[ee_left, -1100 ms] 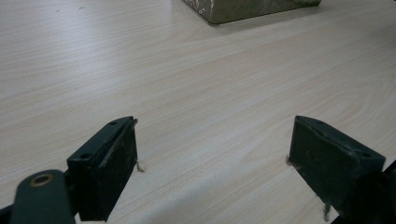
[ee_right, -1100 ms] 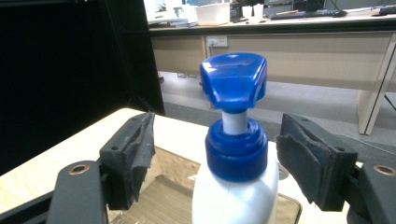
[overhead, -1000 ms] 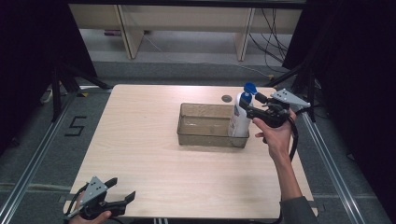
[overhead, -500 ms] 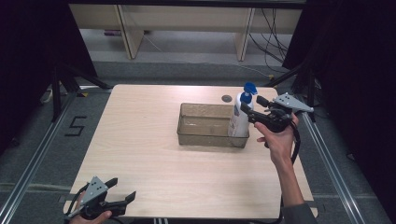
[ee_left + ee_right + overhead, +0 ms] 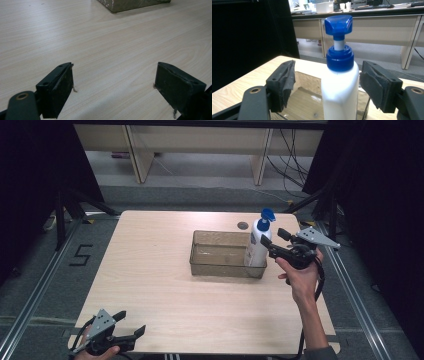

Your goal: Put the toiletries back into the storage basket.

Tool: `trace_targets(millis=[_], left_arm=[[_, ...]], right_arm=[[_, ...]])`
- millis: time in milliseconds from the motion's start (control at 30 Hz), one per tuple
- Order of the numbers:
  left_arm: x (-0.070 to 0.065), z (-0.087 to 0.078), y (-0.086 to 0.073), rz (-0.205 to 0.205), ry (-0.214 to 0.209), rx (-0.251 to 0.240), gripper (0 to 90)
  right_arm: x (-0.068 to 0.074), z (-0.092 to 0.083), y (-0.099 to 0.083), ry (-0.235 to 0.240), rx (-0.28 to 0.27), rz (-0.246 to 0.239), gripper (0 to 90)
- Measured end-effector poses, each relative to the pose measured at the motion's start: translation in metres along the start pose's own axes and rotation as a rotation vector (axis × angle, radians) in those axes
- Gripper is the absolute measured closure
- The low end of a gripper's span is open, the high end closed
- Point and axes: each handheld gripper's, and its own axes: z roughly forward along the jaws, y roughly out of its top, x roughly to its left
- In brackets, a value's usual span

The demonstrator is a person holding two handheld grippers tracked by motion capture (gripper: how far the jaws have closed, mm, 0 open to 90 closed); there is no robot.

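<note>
A white pump bottle [image 5: 258, 246] with a blue pump head and collar is seen standing upright inside the right end of a clear, shallow rectangular bin [image 5: 220, 254], close against the bin's right wall.

We note two hand-held black two-jaw grippers. The left gripper [image 5: 131, 334] carries a grey three-cornered plate with small holes on top; its blocky black jaws are faced with dark pads frayed at the edges, and one arm ends in a brass-ringed pivot hole. The right gripper [image 5: 271, 239] bears the same grey plate, worn padded jaws, round pivot holes, and a trailing black cable. A grey sleeve cuff [image 5: 320, 354] shows at the person's right forearm.
</note>
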Motion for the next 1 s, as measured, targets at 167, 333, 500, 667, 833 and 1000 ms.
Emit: trace_targets(millis=[167,333,500,667,833,1000], left_arm=[[0.000,0.000,0.000,0.006,0.002,0.003,14.9],[0.000,0.000,0.000,-0.003,-0.001,-0.003,14.9],[0.000,0.000,0.000,0.007,0.000,0.003,14.9],[0.000,0.001,0.000,0.008,-0.008,-0.001,14.9],[0.000,0.000,0.000,-0.001,0.003,0.002,14.8],[0.000,0.000,0.000,-0.004,0.001,-0.004,14.9]], right_arm=[[0.000,-0.004,-0.005,-0.005,0.013,-0.001,28.9],[0.000,-0.006,-0.006,-0.006,0.023,0.003,28.9],[0.001,-0.006,-0.007,-0.009,0.029,-0.006,28.9],[0.005,-0.009,-0.008,-0.005,0.015,0.010,28.8],[0.010,-0.013,-0.009,-0.012,0.024,0.016,28.8],[0.013,-0.018,-0.011,-0.021,0.029,-0.012,28.7]])
